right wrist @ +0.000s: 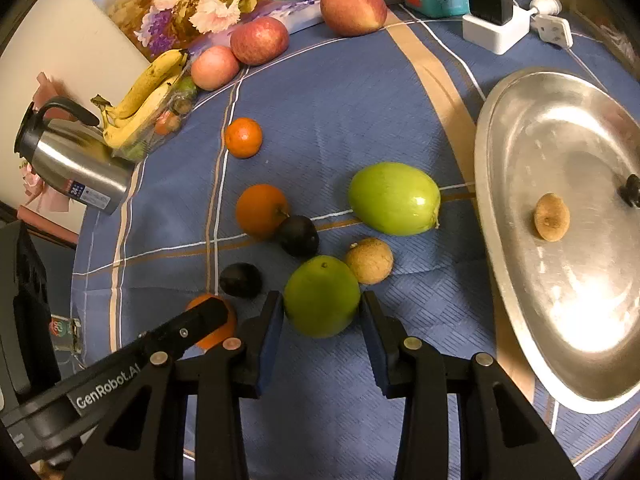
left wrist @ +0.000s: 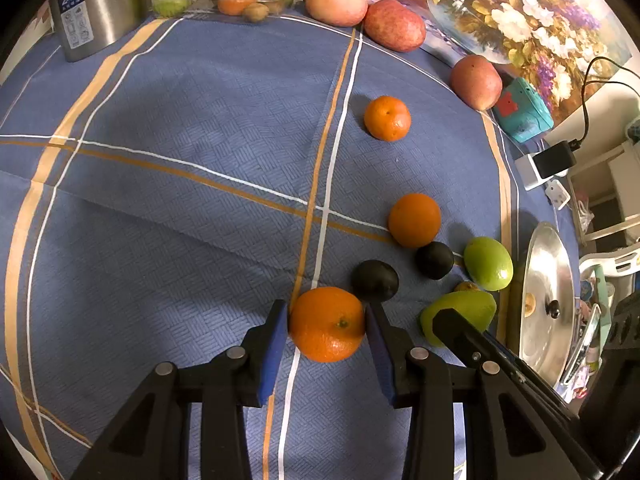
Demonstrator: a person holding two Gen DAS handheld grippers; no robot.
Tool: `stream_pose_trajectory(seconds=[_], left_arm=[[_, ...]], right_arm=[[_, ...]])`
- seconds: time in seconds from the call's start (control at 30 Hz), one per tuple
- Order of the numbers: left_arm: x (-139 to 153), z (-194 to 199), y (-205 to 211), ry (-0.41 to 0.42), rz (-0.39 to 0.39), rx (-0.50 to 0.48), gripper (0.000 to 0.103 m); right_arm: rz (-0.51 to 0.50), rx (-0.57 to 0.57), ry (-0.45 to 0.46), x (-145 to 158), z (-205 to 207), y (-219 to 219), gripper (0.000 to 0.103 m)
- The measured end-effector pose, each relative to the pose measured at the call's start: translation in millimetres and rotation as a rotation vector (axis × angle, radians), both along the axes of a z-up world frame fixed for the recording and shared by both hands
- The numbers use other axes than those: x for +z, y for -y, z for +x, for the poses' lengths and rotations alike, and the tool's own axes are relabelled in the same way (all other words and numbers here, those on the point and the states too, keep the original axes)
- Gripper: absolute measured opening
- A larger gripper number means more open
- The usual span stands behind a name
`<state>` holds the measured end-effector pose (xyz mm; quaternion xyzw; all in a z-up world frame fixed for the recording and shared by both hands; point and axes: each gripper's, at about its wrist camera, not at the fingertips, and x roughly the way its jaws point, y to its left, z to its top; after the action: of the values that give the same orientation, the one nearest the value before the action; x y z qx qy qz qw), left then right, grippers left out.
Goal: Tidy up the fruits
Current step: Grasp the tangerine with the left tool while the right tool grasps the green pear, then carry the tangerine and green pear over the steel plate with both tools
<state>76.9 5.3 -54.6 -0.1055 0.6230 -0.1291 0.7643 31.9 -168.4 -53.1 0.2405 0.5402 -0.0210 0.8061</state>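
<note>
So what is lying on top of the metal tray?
On the tray lies one small brown fruit and a small black object at the picture's edge, partly cut off. The tray's far-right part is out of view.

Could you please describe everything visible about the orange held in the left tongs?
The orange is round, bright, with dimpled glossy peel and a small green stem scar facing the camera. It sits on the blue checked tablecloth, clamped between the blue pads of the left tongs. A dark plum lies just behind it, seemingly touching.
</note>
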Motion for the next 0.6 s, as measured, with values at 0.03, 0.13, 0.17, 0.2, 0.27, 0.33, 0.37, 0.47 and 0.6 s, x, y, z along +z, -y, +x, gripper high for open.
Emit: stream_pose_trajectory(seconds=[0.03, 0.13, 0.17, 0.2, 0.27, 0.33, 0.37, 0.47, 0.6], left_arm=[[-0.3, 0.2, 0.5, 0.000, -0.001, 0.001, 0.042], [-0.2, 0.2, -0.6, 0.000, -0.001, 0.004, 0.042], [-0.4, 0.7, -0.3, -0.002, -0.004, 0.006, 0.042], [-0.5, 0.7, -0.8, -0.003, -0.006, 0.007, 0.042], [-0.5, 0.2, -1.6, -0.003, -0.007, 0.007, 0.042], [-0.2, 0.0, -2.0, -0.001, -0.006, 0.007, 0.042], [0.3, -0.6, -1.8, 0.000, -0.004, 0.006, 0.042], [2.8, -1.9, -1.3, 0.006, -0.006, 0.005, 0.042], [13.0, -3.4, -1.4, 0.034, -0.021, 0.009, 0.041]], right_arm=[[-0.001, 0.002, 0.001, -0.3, 0.8, -0.6, 0.041], [-0.003, 0.008, 0.002, -1.4, 3.7, -1.8, 0.041], [0.001, 0.007, 0.002, -1.9, 4.3, -1.8, 0.041], [0.004, 0.007, 0.002, -2.3, 4.7, -1.6, 0.041], [0.005, 0.010, 0.002, -2.6, 5.1, -1.2, 0.041], [0.003, 0.013, 0.002, -2.1, 4.0, -0.7, 0.041], [0.003, 0.014, 0.001, -1.9, 3.8, -1.1, 0.041], [0.002, 0.015, -0.001, -0.5, 3.0, -1.9, 0.041], [0.008, 0.004, -0.005, 1.2, -0.5, 0.1, 0.041]])
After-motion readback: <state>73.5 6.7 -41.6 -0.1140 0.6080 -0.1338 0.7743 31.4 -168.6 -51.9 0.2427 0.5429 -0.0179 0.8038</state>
